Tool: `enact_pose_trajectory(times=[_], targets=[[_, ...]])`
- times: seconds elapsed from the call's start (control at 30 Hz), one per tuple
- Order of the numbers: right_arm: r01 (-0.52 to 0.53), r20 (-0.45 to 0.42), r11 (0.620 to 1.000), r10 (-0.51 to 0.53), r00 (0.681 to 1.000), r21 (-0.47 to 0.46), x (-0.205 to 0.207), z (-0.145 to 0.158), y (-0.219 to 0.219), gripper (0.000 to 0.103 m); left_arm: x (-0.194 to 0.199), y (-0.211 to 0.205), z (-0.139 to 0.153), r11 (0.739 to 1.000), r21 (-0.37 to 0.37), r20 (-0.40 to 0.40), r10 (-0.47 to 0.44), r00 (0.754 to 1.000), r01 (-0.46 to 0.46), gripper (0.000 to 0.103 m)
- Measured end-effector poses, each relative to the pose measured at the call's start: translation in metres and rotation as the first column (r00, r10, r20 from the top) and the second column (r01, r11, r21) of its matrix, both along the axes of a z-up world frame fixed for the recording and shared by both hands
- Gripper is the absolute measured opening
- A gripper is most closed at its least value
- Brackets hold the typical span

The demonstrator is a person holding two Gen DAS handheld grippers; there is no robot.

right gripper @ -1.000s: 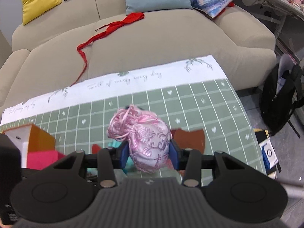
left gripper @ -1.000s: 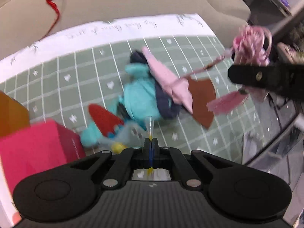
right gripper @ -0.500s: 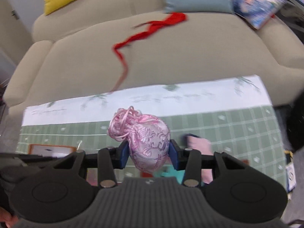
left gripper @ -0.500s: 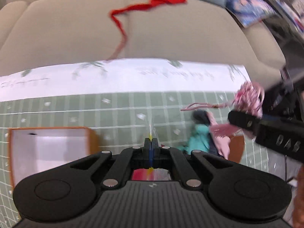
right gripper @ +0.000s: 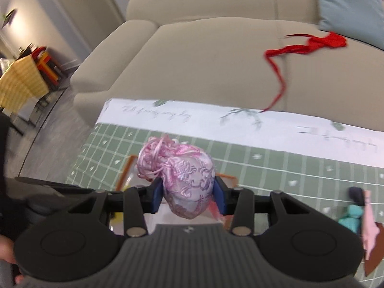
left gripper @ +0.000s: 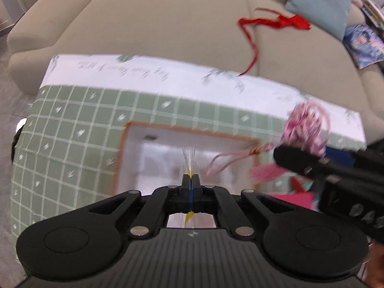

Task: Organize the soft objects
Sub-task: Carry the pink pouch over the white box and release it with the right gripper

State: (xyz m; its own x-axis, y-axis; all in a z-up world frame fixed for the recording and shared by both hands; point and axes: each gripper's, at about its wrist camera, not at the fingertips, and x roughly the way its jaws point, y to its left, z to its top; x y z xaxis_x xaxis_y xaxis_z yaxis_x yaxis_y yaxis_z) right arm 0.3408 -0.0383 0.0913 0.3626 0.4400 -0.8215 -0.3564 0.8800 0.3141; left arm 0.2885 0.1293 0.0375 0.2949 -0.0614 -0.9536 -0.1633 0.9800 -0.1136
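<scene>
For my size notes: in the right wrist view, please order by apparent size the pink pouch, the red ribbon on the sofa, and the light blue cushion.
1. pink brocade pouch, though it is nearest the camera
2. light blue cushion, partly cut off by the frame
3. red ribbon, long but thin

The first two are unsure.

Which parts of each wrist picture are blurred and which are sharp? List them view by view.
Left wrist view: the left gripper is sharp; the checked tablecloth, the box and the pink pouch are smeared by motion; the sofa bends with the lens. Right wrist view: the pouch and right gripper are crisp; tablecloth and floor streak.
</scene>
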Motion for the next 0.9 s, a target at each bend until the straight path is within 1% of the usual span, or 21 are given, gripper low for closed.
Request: enact_pose_trajectory(times=[0.13,0.23,0.37,0.47,0.63,0.73,0.8,0.9], targets=[[-0.029,-0.059,0.999,0.03,0.998,0.026,-0.014,-0.007,0.021,0.043,-0.019,0.028,-0.021,0.998,-0.049,-0.032,0.023,0.999,-0.025,0.0],[-0.062,-0.091,0.998,0.064,0.994,0.019,-0.034,-0.015,0.03,0.043,-0.036,0.035,-0.032,0.998,-0.069,-0.049,0.005,0.999,-0.008,0.0],[-0.06,-0.167,0.998,0.055,0.984,-0.028,-0.052,-0.045,0.035,0.043,-0.056,0.038,-0.047,0.998,-0.058,-0.066,-0.027,0.997,0.023,0.0],[-0.089,-0.232,0.995,0.076,0.97,-0.044,-0.069,-0.073,0.038,0.043,-0.069,0.037,-0.06,0.997,-0.049,-0.09,-0.058,0.994,0.054,0.0],[-0.131,-0.311,0.986,0.093,0.946,-0.104,-0.09,-0.11,0.046,0.043,-0.087,0.035,-0.084,0.995,-0.023,-0.129,-0.102,0.986,0.1,0.0],[-0.171,-0.334,0.976,0.119,0.935,-0.132,-0.105,-0.122,0.05,0.043,-0.095,0.038,-0.093,0.994,-0.024,-0.14,-0.113,0.984,0.111,0.0],[-0.194,-0.334,0.965,0.127,0.934,-0.174,-0.11,-0.129,0.053,0.043,-0.098,0.038,-0.096,0.993,-0.023,-0.14,-0.12,0.983,0.118,0.0],[-0.214,-0.333,0.955,0.137,0.933,-0.205,-0.115,-0.137,0.055,0.043,-0.103,0.033,-0.099,0.988,-0.009,-0.121,-0.155,0.98,0.155,0.0]])
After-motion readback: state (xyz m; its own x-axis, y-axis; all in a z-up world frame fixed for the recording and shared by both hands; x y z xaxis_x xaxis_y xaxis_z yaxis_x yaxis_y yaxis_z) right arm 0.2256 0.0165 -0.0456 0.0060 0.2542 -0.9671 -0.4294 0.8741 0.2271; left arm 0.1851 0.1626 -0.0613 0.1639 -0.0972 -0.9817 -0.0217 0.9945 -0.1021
